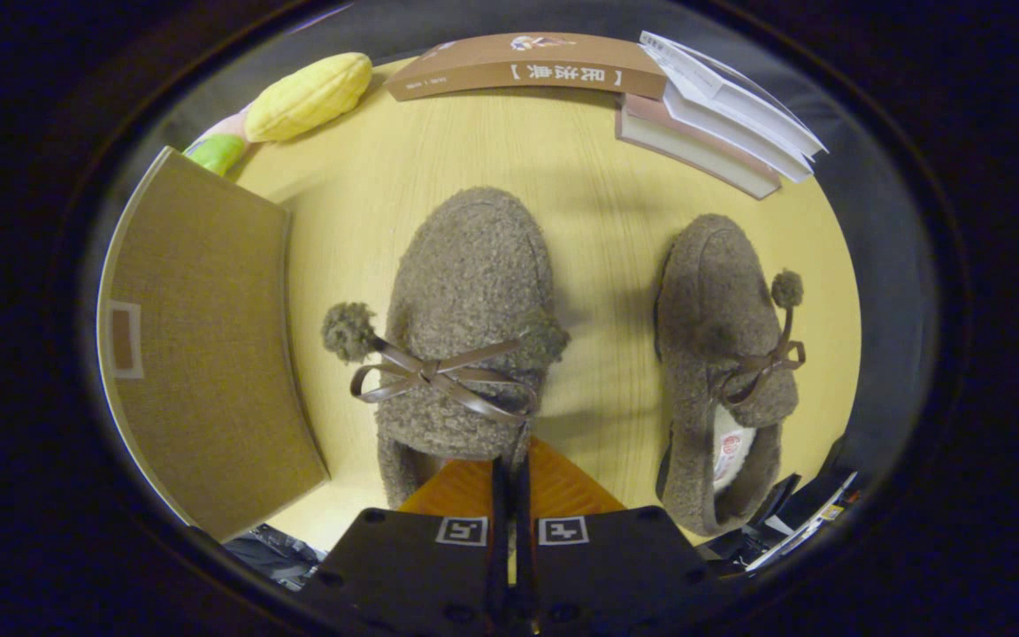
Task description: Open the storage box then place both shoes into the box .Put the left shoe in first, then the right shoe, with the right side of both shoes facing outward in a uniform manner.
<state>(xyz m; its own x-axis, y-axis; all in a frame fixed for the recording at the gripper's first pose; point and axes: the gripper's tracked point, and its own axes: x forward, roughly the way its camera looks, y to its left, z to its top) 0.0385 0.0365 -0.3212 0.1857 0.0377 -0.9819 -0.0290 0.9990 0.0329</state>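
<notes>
Two fuzzy brown shoes with leather bows and pompoms lie toes away from me on the yellow table (598,221). The left shoe (470,292) is right ahead of my gripper (509,464). The fingers stand almost together, pinched on the edge of its upper at the opening, just under the bow. The right shoe (722,354) rests beyond the fingers to the right, its pale lining showing. The tan fabric storage box (200,345) stands to the left of the left shoe with its lid down.
A corn-shaped plush toy (306,97) lies beyond the box at the table's far edge. A brown book (523,66) and a stack of books (713,124) line the far side. Dark items (801,513) sit near the right shoe's heel.
</notes>
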